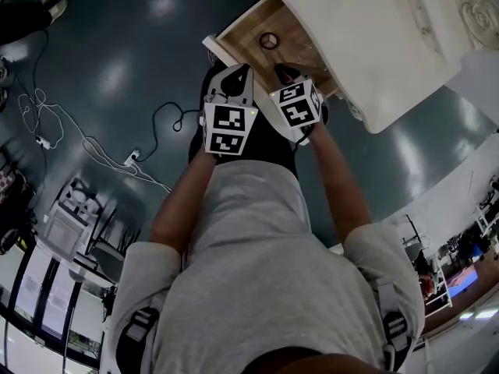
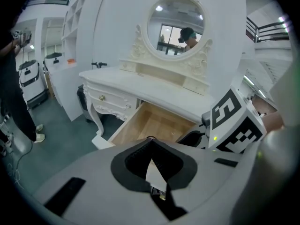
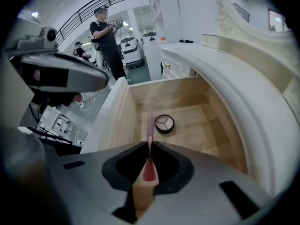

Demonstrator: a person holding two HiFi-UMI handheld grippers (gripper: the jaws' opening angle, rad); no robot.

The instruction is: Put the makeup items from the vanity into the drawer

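Observation:
The white vanity's [image 2: 140, 87] wooden drawer [image 1: 300, 49] stands pulled out. A round compact [image 3: 164, 123] with a three-part pan lies on the drawer's floor [image 3: 197, 125]; it also shows in the head view as the compact [image 1: 268, 40]. My right gripper [image 3: 149, 146] hangs over the drawer's near end, shut on a thin pink makeup stick [image 3: 149, 123] that juts forward toward the compact. My left gripper [image 2: 150, 143] is beside it at the drawer's [image 2: 152, 123] front, jaws shut with nothing between them. In the head view the left gripper [image 1: 234, 78] and right gripper [image 1: 285, 72] sit side by side.
An oval mirror [image 2: 176, 25] tops the vanity, with small drawers [image 2: 110, 102] at its left. A person [image 3: 107, 36] stands beyond the drawer, another person [image 2: 14, 93] at the left. Cables [image 1: 47, 123] trail over the dark floor. The tabletop's edge [image 3: 243, 107] overhangs the drawer's right side.

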